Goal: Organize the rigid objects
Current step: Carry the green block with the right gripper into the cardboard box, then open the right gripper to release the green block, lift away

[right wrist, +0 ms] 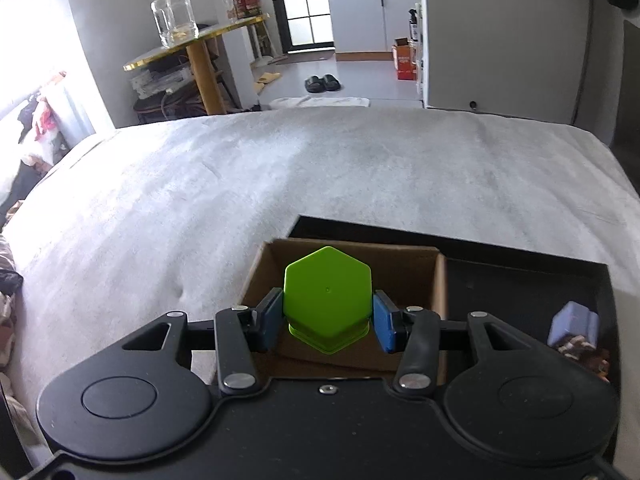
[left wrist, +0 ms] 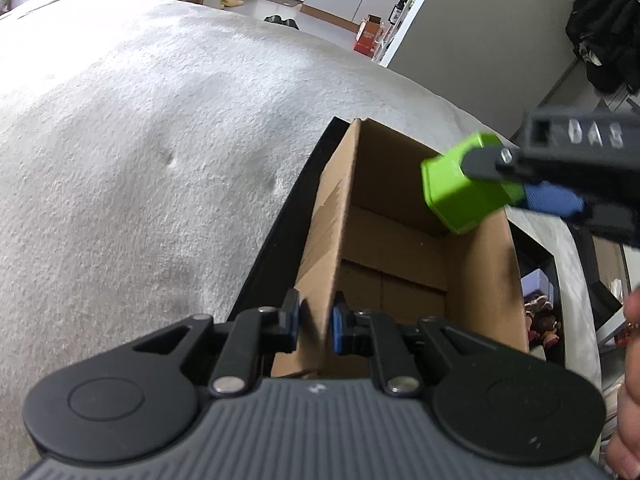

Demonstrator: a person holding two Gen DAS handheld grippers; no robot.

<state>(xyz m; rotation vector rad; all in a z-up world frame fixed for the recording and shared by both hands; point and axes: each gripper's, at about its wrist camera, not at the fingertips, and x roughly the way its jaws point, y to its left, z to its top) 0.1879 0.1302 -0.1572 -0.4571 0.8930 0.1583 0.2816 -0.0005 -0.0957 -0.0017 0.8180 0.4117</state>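
Right gripper (right wrist: 327, 318) clamps smooth green hexagonal block (right wrist: 327, 296) above cardboard box (right wrist: 439, 280).

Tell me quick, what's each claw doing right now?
Left claw: closed on the near wall of the cardboard box.
Right claw: closed on the green hexagonal block, held above the open box.

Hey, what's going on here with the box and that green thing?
A person is sorting objects with two handheld grippers. The right gripper is shut on a green hexagonal container, holding it above the open cardboard box. The left gripper pinches the box's side wall, apparently steadying it. The box sits in a black tray on a grey-white blanket.
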